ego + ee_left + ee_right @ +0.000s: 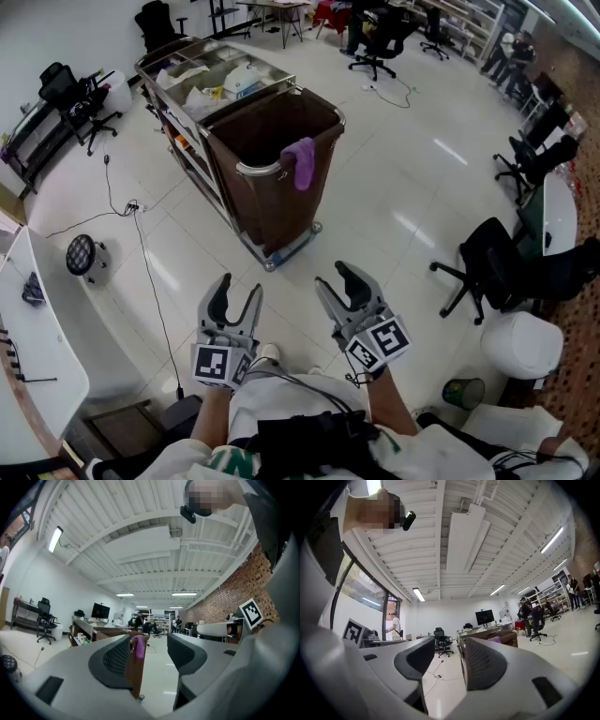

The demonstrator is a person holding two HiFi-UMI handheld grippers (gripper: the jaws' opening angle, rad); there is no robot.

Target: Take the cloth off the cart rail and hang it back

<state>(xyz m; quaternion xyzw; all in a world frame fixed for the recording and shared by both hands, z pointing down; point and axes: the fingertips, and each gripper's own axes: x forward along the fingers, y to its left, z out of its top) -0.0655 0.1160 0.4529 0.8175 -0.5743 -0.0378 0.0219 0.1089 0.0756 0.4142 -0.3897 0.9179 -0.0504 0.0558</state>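
The left gripper (236, 289) and the right gripper (336, 278) are held side by side, each with its jaws apart and nothing between them. The purple cloth (300, 161) hangs draped over the rail (258, 170) of the housekeeping cart (267, 202), well ahead of both grippers across open floor.

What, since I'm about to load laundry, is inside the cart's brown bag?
Only bare inner walls of the brown bag show. The purple cloth drapes over its rail, hanging outside. The near wall hides the bottom.
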